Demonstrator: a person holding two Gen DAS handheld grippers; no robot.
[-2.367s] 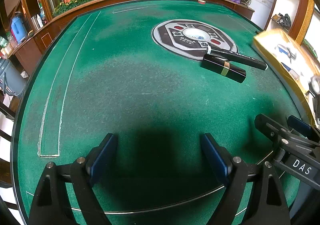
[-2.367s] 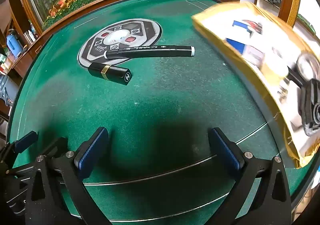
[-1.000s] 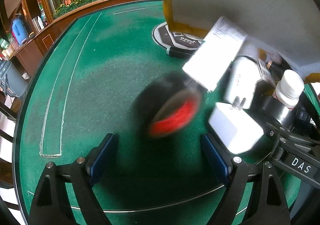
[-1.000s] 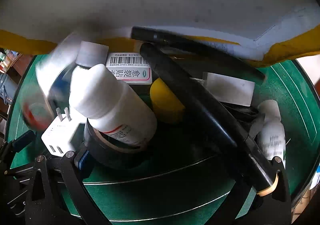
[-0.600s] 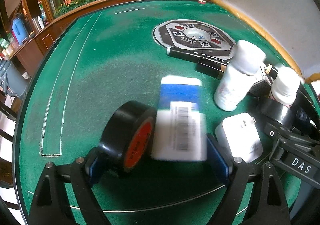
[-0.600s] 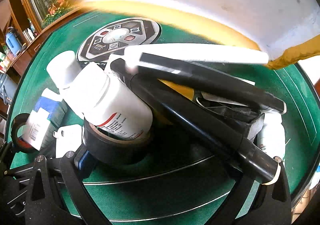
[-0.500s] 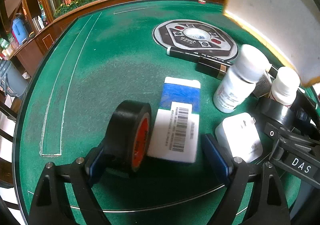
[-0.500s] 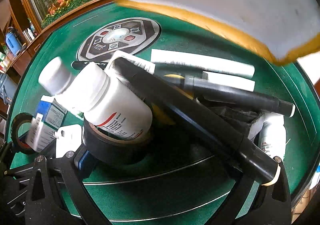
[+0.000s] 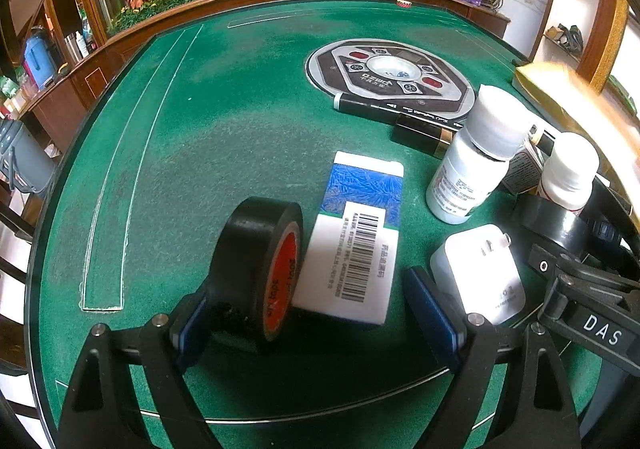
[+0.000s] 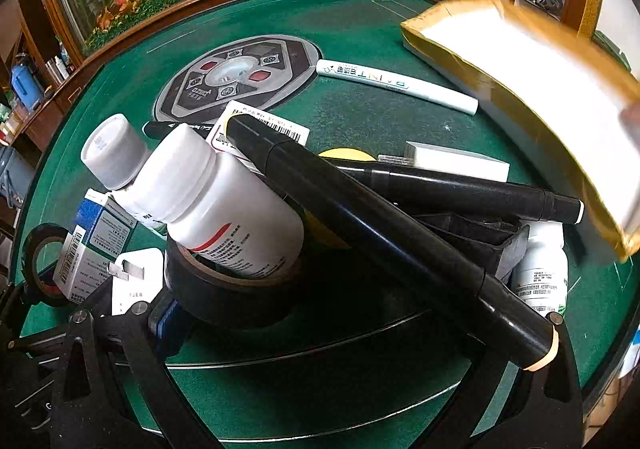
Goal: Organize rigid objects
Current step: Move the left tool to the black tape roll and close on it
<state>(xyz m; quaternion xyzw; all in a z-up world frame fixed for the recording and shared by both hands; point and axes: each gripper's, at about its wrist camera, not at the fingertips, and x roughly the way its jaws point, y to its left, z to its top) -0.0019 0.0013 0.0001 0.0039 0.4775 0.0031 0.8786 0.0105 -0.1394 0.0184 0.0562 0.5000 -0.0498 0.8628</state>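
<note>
— How are the grippers held?

— The left gripper (image 9: 316,307) is spread wide and grasps nothing; a black tape roll (image 9: 258,267) stands on edge against its left finger, with a blue-and-white box (image 9: 354,245) lying just right. The right gripper (image 10: 356,323) is likewise released.

— And the rest?

— A pile is seen on the green table (image 10: 360,21): a white bottle (image 10: 224,209) tilted in a second tape roll (image 10: 224,295), black markers (image 10: 384,245) crossed over it, a gold-edged tray (image 10: 516,81) at far right.
</note>
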